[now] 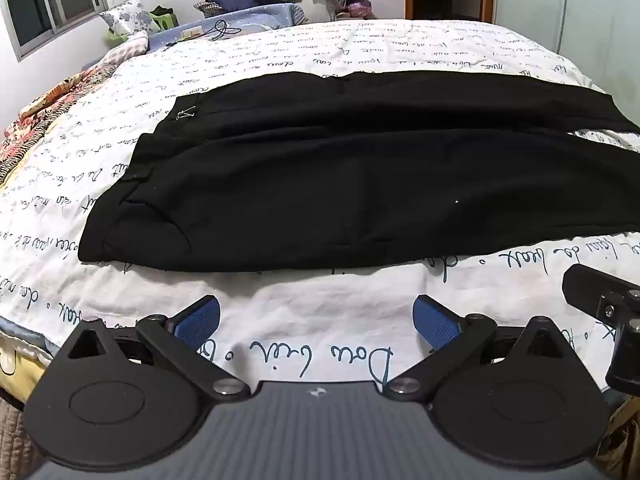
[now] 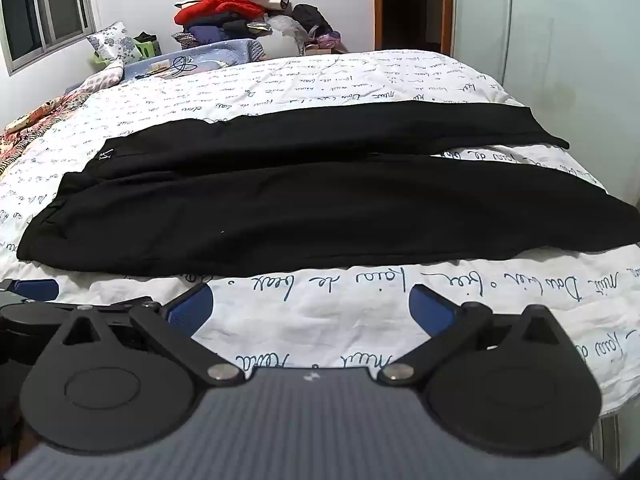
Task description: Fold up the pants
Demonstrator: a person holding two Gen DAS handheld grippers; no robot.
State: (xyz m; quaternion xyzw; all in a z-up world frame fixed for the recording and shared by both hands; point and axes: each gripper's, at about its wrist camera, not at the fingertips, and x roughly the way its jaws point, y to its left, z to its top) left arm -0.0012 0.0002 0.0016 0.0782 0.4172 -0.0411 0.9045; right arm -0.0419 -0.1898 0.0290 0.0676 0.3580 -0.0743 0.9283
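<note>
Black pants (image 1: 340, 184) lie spread flat across the bed, waistband at the left, the two legs running right; they also show in the right wrist view (image 2: 320, 212). My left gripper (image 1: 316, 316) is open and empty, hovering over the bedsheet just short of the pants' near edge. My right gripper (image 2: 310, 304) is open and empty too, in front of the near leg. Part of the right gripper's body (image 1: 604, 308) shows at the right of the left wrist view.
The bed has a white sheet with handwriting print (image 1: 320, 40). A floral blanket (image 1: 48, 108) lies at the left edge. A pile of clothes (image 2: 232, 12) and a blue box (image 2: 208, 56) stand behind the bed. A window (image 2: 44, 12) is at left, a doorway (image 2: 412, 4) at back.
</note>
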